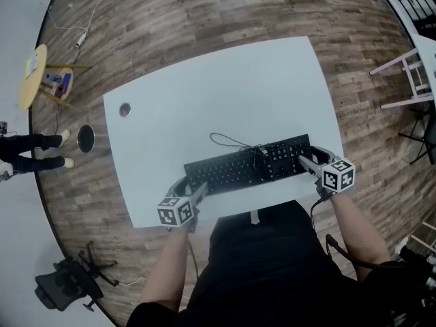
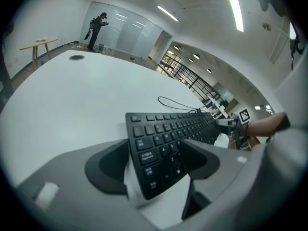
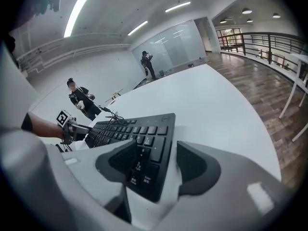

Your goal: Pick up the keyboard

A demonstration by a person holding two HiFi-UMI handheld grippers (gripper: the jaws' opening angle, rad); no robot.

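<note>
**Both tongs set around the keyboard ends, grip not yet made**

The black keyboard lies on the white tabletop, close to its near edge. Its thin cable loops away on the far side.

The left tongs are released, with the left short end of the keyboard between the jaws. The right tongs are released too, around the right end, and a strip of white shows between the keyboard edge and one jaw.

To do this step well, I think both tongs should close at the same time. The pads should reach deep enough to press the frame and not only the keys. Then both should rise together, so that the board stays level. The loose cable may drag a little.

Count: one keyboard, one cable, two tongs, one tabletop, and one round hole at its far left corner.
</note>
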